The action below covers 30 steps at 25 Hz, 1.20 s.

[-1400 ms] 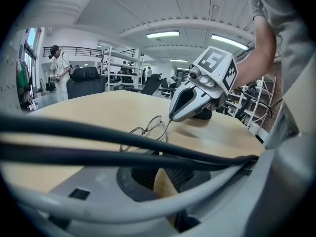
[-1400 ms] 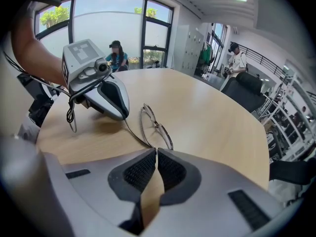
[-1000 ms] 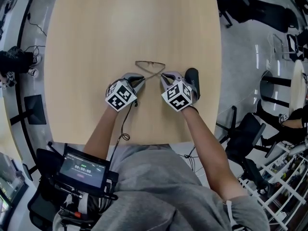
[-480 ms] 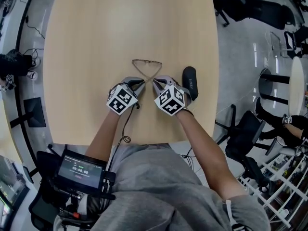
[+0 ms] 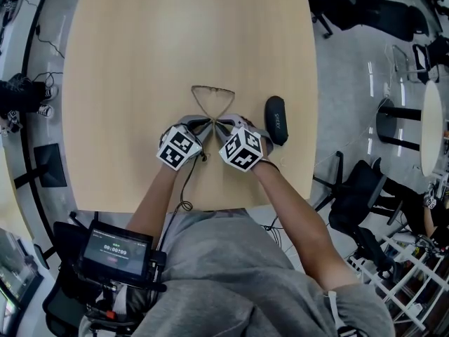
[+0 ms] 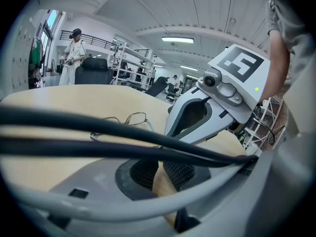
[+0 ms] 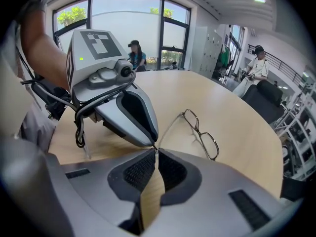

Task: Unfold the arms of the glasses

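Jaws of the right gripper (image 7: 157,156) pinched nearly together on the thin tip of one arm of the glasses (image 7: 201,132), only a sliver of wood showing in the gap behind the tips. Much the same on the left gripper (image 6: 159,156): jaws drawn close at the tips and clamped on the end of the other arm, with two black cables (image 6: 59,147) crossing the left gripper view in front of them. Both sets of tips almost touching each other, low over the table (image 5: 140,62), angled down and away from the person.

Glasses just beyond the tips, near the middle of the light wooden table, front of the frame farthest from the person and apparently resting on the wood. Two wire arms running back from the hinges and meeting in a narrow V at the grippers, a small triangle in the head view.

Dark glasses case (image 5: 276,120) flat on the table just to the right of the right gripper, apart from the frame.
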Each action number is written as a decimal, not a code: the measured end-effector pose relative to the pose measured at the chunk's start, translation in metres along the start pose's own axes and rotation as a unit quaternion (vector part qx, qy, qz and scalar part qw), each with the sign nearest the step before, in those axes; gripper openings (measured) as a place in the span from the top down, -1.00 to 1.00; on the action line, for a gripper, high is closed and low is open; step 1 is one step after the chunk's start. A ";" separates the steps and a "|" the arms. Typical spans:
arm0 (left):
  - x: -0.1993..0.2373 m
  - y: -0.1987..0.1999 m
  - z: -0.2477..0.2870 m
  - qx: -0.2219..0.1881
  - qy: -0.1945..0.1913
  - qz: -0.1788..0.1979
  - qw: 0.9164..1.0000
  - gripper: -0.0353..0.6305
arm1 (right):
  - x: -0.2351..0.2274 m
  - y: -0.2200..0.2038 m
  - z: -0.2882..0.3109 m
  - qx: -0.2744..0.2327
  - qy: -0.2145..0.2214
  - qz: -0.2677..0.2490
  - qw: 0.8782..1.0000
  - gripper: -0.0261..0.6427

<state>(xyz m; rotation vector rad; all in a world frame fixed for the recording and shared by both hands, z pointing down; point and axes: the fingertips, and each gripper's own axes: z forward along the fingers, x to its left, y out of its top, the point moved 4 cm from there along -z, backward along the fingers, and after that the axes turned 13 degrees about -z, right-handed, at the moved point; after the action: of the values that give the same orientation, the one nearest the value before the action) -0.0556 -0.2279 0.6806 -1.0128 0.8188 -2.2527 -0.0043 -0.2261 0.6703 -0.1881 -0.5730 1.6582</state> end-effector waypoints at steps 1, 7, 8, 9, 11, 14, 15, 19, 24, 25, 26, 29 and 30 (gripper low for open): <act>0.000 0.000 0.000 0.001 0.000 -0.001 1.000 0.83 | 0.001 0.001 0.001 0.000 0.004 -0.004 1.000 0.85; 0.001 -0.001 0.002 0.010 -0.010 -0.023 1.000 0.83 | -0.001 0.001 0.008 0.000 0.024 -0.020 1.000 0.85; 0.000 0.000 0.001 0.008 -0.014 -0.026 1.000 0.83 | -0.001 0.000 0.008 0.000 0.028 -0.023 0.999 0.85; -0.002 0.002 0.001 0.006 -0.018 -0.028 0.999 0.83 | -0.001 0.000 0.008 0.000 0.033 -0.026 0.999 0.85; -0.005 0.005 -0.001 0.001 -0.027 -0.032 0.999 0.82 | 0.000 -0.001 0.009 0.000 0.041 -0.031 0.999 0.85; -0.013 0.010 -0.008 -0.008 -0.039 -0.031 0.999 0.82 | 0.004 0.000 0.007 0.000 0.049 -0.044 0.998 0.85; -0.015 0.012 -0.012 -0.010 -0.041 -0.026 0.999 0.82 | 0.005 0.000 0.005 0.000 0.052 -0.049 0.997 0.85; -0.001 0.023 -0.024 -0.010 -0.027 -0.007 1.000 0.82 | 0.004 -0.001 0.006 0.003 0.063 -0.076 0.995 0.82; 0.027 0.034 -0.015 0.042 0.004 0.062 0.997 0.82 | 0.003 0.000 0.013 0.014 0.083 -0.095 0.992 0.52; 0.028 0.033 -0.009 0.059 0.006 0.084 0.995 0.82 | 0.001 0.002 0.014 0.015 0.082 -0.097 0.992 0.52; 0.028 0.031 -0.002 0.077 0.005 0.108 0.991 0.82 | 0.000 0.003 0.015 0.016 0.082 -0.099 0.992 0.52; 0.023 0.022 0.013 0.130 -0.006 0.174 0.976 0.82 | 0.000 0.005 0.021 0.021 0.091 -0.101 0.990 0.52; 0.021 0.018 0.017 0.144 -0.012 0.186 0.972 0.82 | 0.001 0.005 0.024 0.025 0.098 -0.102 0.990 0.52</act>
<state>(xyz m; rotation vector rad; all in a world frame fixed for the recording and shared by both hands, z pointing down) -0.0508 -0.2591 0.6867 -0.6847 0.5905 -1.9596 -0.0195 -0.2312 0.6887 -0.2443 -0.3882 1.4351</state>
